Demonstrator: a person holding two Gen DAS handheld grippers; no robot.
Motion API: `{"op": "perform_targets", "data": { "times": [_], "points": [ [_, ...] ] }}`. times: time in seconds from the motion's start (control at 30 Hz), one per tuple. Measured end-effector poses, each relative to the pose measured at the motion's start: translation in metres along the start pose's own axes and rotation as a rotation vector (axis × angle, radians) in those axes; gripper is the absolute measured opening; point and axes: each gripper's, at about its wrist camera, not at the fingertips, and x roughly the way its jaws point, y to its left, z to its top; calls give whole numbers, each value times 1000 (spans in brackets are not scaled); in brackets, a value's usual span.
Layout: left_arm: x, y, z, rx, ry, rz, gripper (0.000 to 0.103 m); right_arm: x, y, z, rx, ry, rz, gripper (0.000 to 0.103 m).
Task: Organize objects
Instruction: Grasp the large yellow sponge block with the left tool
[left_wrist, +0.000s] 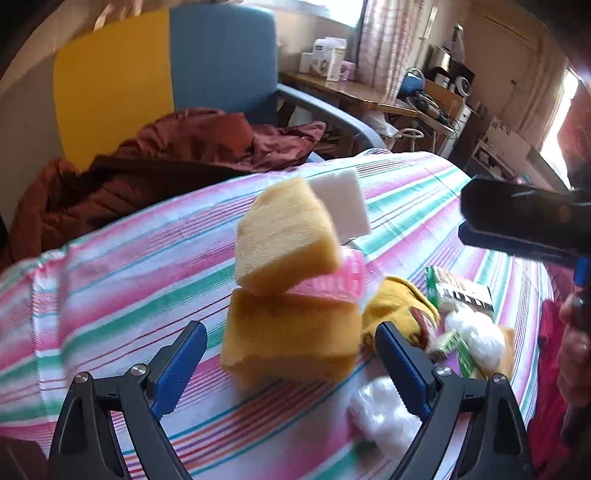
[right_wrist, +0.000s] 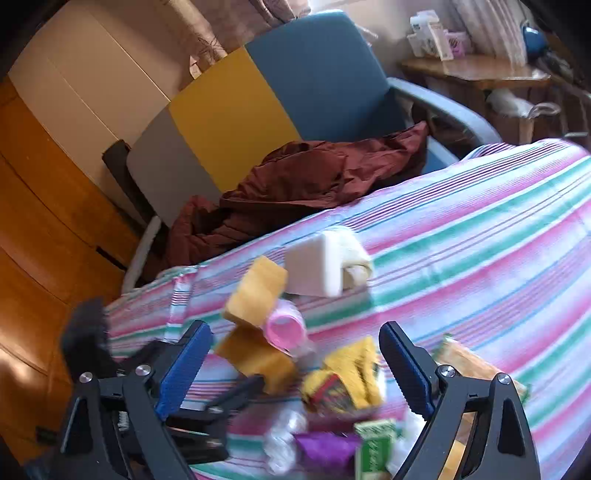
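On the striped cloth (left_wrist: 147, 266), a yellow sponge (left_wrist: 291, 336) lies straight ahead of my left gripper (left_wrist: 290, 328). That gripper is open and its blue pads stand clear of the sponge on both sides. A second yellow sponge (left_wrist: 284, 236) leans on top of it, against a pink roller (left_wrist: 332, 280) and a white block (left_wrist: 341, 203). My right gripper (right_wrist: 295, 326) is open and empty above a heap holding a yellow cloth with a red label (right_wrist: 347, 376), a green packet (right_wrist: 375, 446) and something purple (right_wrist: 321, 443).
White crumpled plastic (left_wrist: 384, 413) lies near the left gripper's right finger. A dark red jacket (right_wrist: 314, 177) is piled on a blue and yellow chair (right_wrist: 280, 92) beyond the cloth's far edge. A wooden side table (right_wrist: 476, 70) with boxes stands at the back right.
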Motion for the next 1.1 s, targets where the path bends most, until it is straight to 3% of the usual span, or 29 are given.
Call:
{"op": "perform_targets", "data": {
  "times": [0.07,0.1,0.2,0.47,0.77,0.83,0.9,0.93,1.1],
  "points": [
    [4,6,-3,-28,11,-17,87,14,-1,4,24,28,34,94],
    [3,11,-6,-52,15,-60,75,22,-1,6,37,48,48,94],
    [-6,18,-17,-91,0,-76,70,50,-4,7,92,108,81,94],
    [-42,28,-59,-173,23,-56,67,101,12,-12,165,251,157,94],
    [-80,15,-96,-154,10,12,66,85,67,-49,-31,333,230,99],
    [-84,12,-100,-154,13,4,65,88,77,-60,-97,360,154,99],
    [-93,7,-107,-154,12,5,65,92,79,-65,-148,355,24,80],
    [-98,5,-110,-160,13,-3,64,94,73,-67,-132,352,-15,77],
    [-121,-9,-132,-157,5,-16,64,74,44,-65,1,280,-38,75]
  ]
}}
